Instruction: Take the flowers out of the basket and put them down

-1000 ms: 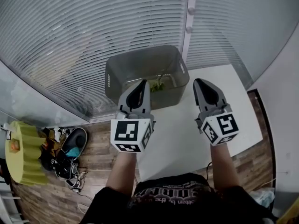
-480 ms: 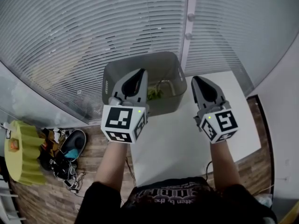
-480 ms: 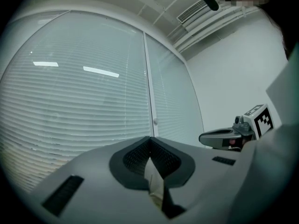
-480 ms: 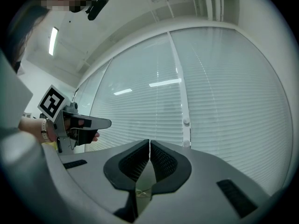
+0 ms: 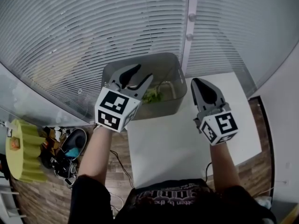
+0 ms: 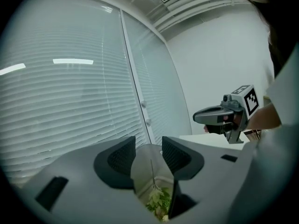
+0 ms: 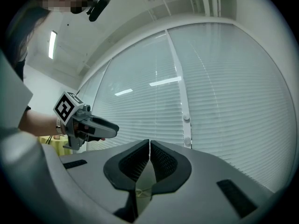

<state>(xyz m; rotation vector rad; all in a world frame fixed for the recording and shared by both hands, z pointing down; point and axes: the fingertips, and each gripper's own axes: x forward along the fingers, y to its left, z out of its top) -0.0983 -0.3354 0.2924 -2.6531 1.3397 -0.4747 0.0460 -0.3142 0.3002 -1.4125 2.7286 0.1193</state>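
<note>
- Left tool (image 5: 141, 73): held over the near left rim of the basket (image 5: 161, 108) and rolled to one side. Its jaws are seen partly apart and have just been opening. Nothing is gripped. In the left gripper view the gap of the left tool (image 6: 148, 153) is bare, and the basket's inside and the flowers (image 6: 159, 203) are seen through it, farther off and lower.
- Right tool (image 5: 200, 84): held over the counter (image 5: 173, 143), just right of the basket and apart from it. In the right gripper view its jaws (image 7: 149, 146) are seen closed together, pad against pad, with nothing held.
- Flowers (image 5: 152, 96): a small green bunch is seen lying on the basket floor, toward the near wall. A thin stem is seen standing up from it. Neither tool is touching it.
- Basket: grey and open-topped, set at the far left corner of the white counter, close against the blinds (image 5: 93, 31).
- Surroundings: a wooden floor (image 5: 51, 195) is seen left of the counter, with shoes (image 5: 70, 148) lying on it.
</note>
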